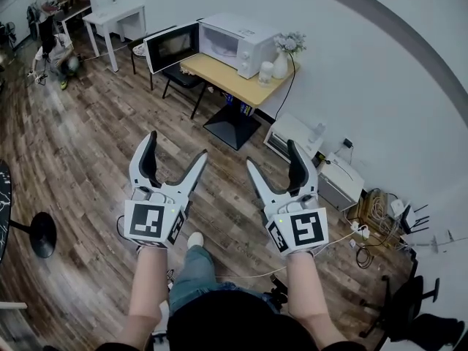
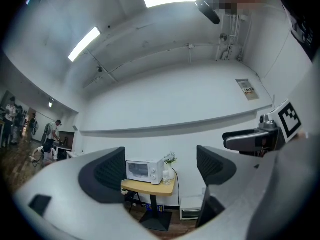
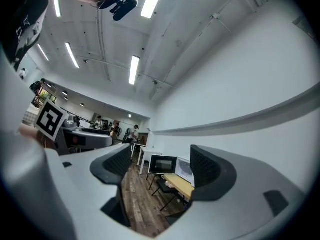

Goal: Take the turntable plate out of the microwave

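Note:
A white microwave stands far off on a light wooden table, with its dark-windowed door swung open to the left. The turntable plate inside cannot be made out. Both grippers are held out low in front of me, well short of the table. My left gripper is open and empty, and through its jaws the microwave appears small and distant. My right gripper is also open and empty, and the open door shows between its jaws.
A white vase of flowers and a small jar stand on the table's right end. A black chair sits under the door. White boxes and cables line the wall. A white desk and people are far left.

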Available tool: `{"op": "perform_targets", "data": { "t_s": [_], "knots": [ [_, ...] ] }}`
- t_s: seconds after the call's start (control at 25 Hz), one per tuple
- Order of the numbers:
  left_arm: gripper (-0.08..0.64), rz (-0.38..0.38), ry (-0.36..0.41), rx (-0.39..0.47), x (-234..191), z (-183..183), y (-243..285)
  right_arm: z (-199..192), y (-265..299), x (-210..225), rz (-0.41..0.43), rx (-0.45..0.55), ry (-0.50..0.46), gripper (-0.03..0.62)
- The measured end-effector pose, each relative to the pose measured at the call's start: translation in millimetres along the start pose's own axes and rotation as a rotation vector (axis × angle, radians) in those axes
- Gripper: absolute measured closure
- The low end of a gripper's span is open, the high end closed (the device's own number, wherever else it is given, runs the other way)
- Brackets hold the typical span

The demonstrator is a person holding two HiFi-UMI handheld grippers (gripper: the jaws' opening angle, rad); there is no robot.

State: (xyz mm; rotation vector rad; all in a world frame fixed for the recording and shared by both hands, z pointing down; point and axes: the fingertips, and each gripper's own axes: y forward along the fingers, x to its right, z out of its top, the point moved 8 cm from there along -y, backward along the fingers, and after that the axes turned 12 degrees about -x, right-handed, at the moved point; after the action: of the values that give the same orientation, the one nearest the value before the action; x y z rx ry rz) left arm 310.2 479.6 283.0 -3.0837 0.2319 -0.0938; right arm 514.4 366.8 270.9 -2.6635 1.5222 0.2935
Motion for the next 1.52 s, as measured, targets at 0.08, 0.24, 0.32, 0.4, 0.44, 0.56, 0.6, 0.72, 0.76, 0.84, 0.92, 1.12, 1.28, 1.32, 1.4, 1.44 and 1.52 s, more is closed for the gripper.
{"op": "perform_targets", "data": {
  "t_s": [0.08, 0.24, 0.32, 0.4, 0.44, 0.56, 0.6, 0.72, 0.76, 0.84, 0.92, 1.12, 1.28, 1.32, 1.4, 1.44, 1.52],
  "knots": [
    [0.123, 0.002, 0.003, 0.005, -16, 2, 21, 4, 26, 8, -0.007, -0.004, -0.009, 0.225],
    [0.123, -0.007, -0.003, 0.009, -55, 5, 67, 10, 85, 18, -0.035, -0.019, -0.032, 0.225],
    [0.123, -0.019, 0.002, 0.010, -72, 5, 89, 13, 112, 20, -0.040, -0.016, -0.038, 0.225],
    [0.123, -0.032, 0.003, 0.009, -91, 4, 109, 15, 139, 21, -0.043, -0.013, -0.033, 0.225],
    [0.123, -0.039, 0.000, 0.006, -100, 2, 120, 15, 151, 23, -0.044, -0.012, -0.027, 0.225],
    [0.123, -0.059, -0.004, -0.007, -123, -5, 148, 14, 185, 29, -0.061, -0.003, -0.008, 0.225],
    [0.123, -0.063, -0.001, -0.010, -131, -6, 157, 15, 194, 32, -0.071, 0.004, -0.003, 0.225],
    [0.123, -0.064, 0.006, -0.014, -153, -6, 180, 19, 219, 40, -0.102, 0.020, -0.006, 0.225],
    [0.123, -0.063, 0.009, -0.016, -160, -6, 186, 21, 226, 42, -0.111, 0.022, -0.012, 0.225],
    [0.123, -0.055, 0.020, -0.020, -171, -7, 196, 22, 239, 48, -0.130, 0.020, -0.019, 0.225],
    [0.123, -0.045, 0.030, -0.021, -181, -8, 208, 21, 254, 57, -0.145, 0.008, -0.014, 0.225],
    [0.123, -0.019, 0.055, -0.020, -202, -6, 243, 18, 289, 79, -0.156, 0.004, 0.016, 0.225],
    [0.123, -0.007, 0.033, -0.013, -216, -7, 271, 14, 317, 98, -0.153, 0.007, 0.030, 0.225],
    [0.123, -0.002, 0.029, -0.015, -221, -8, 279, 12, 326, 103, -0.154, 0.006, 0.034, 0.225],
    [0.123, 0.009, 0.023, -0.021, -230, -11, 297, 9, 347, 114, -0.153, 0.006, 0.043, 0.226],
    [0.123, 0.013, 0.020, -0.024, -235, -12, 307, 8, 358, 120, -0.151, 0.008, 0.047, 0.227],
    [0.123, 0.017, 0.019, -0.032, -245, -16, 328, 6, 380, 130, -0.145, 0.013, 0.054, 0.229]
  ]
}}
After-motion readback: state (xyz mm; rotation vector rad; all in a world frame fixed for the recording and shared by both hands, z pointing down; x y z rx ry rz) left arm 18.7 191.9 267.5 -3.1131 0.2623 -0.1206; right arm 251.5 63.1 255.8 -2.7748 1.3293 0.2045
